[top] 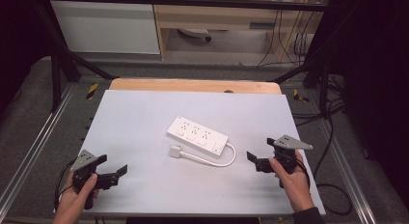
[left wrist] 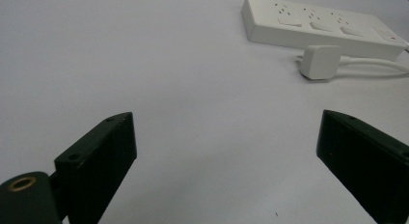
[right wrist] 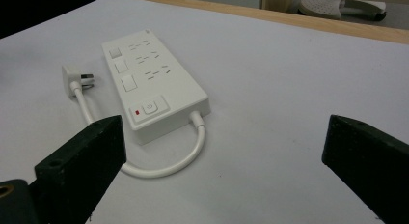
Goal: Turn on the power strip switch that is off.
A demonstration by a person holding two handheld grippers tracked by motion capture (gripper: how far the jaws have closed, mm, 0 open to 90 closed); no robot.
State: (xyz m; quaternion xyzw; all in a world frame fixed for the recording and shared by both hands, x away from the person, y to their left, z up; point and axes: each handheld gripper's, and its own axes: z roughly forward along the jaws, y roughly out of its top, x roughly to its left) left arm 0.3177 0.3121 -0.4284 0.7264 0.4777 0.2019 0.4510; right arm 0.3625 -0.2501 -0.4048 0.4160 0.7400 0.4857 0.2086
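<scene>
Both tongs wide, empty; power strip [top: 197,135] w/ no legible writing, plug [top: 175,151] loose.

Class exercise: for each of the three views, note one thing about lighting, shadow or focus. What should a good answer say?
High view: even light on the white table, dark surroundings, soft shadow beside the power strip. Left gripper view: near black jaws of the left claw look soft; the plug casts a faint shadow. Right gripper view: the strip is fairly sharp; the right claw blurs at the frame edges.

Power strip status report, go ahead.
Left gripper and right gripper open, nothing held. Power strip flat mid-table, plug loose beside it, unplugged. Nothing between the grippers and the strip.
</scene>
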